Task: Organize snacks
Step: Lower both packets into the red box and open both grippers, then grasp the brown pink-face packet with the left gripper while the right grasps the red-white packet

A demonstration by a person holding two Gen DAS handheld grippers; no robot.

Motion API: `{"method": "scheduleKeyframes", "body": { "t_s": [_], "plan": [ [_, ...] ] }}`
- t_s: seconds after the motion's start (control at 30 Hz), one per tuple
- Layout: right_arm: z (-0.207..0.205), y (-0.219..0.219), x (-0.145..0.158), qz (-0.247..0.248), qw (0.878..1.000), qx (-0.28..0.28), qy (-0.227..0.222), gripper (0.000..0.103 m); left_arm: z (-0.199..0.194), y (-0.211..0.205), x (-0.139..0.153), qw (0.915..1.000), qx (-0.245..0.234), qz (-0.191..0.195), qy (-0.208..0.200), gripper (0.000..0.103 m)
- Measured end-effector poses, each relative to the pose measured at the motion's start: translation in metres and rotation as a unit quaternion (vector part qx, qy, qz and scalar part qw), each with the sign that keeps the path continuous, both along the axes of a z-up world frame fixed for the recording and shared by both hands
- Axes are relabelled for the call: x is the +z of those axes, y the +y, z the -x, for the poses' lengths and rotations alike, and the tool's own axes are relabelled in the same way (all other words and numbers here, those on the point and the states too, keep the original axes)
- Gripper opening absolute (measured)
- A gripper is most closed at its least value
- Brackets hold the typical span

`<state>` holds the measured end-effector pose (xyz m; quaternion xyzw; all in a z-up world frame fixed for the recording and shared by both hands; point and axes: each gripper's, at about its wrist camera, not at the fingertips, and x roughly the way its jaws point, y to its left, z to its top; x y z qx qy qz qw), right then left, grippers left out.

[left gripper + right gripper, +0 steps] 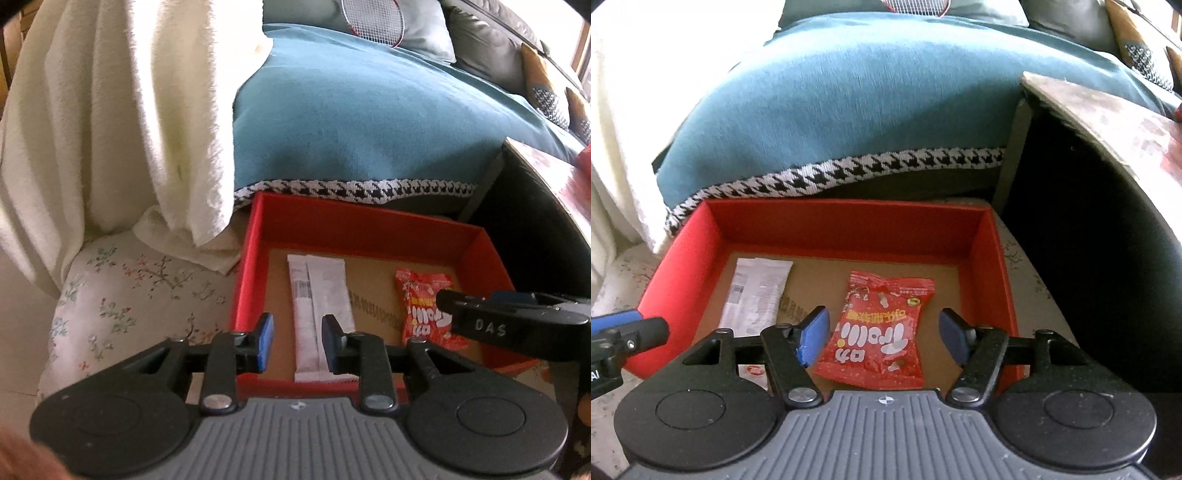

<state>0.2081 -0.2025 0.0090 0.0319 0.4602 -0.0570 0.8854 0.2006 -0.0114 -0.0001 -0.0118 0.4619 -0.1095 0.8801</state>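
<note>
A red box (354, 225) with a brown cardboard floor holds a white snack packet (317, 295) on the left and a red Trolli gummy bag (424, 302) on the right. My left gripper (297, 341) is open, its blue pads either side of the white packet's near end, above it. My right gripper (884, 338) is open and empty, hovering over the red bag (882, 332). The box (849, 221) and the white packet (757, 291) also show in the right wrist view. The right gripper's arm (509, 325) shows at the right in the left wrist view.
The box sits on a floral cushion (129, 295). Behind it is a teal blanket (351, 122) with a houndstooth edge. A cream towel (110, 122) hangs at the left. A dark side table (1108, 166) stands at the right.
</note>
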Motion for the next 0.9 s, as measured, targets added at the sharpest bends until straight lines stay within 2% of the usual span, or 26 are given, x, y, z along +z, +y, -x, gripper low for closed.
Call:
{"method": "scheduleKeyframes", "body": {
  "t_s": [0.2, 0.37, 0.67, 0.9],
  "plan": [
    [0.014, 0.009, 0.013, 0.001, 1.000, 0.015, -0.013, 0.077, 0.018, 0.019, 0.005, 1.0000, 0.004, -0.006, 0.002, 0.031],
    [0.026, 0.013, 0.022, 0.001, 1.000, 0.023, -0.017, 0.078, 0.040, 0.033, 0.003, 0.9996, 0.012, 0.004, 0.025, 0.035],
    [0.057, 0.018, 0.030, 0.008, 0.999, 0.037, -0.012, 0.080, 0.073, 0.031, 0.001, 0.9993, -0.001, -0.007, 0.036, 0.037],
    [0.081, 0.018, 0.030, 0.010, 0.999, 0.042, 0.004, 0.080, 0.099, 0.030, -0.002, 0.9988, -0.008, -0.015, 0.047, 0.042]
  ]
}}
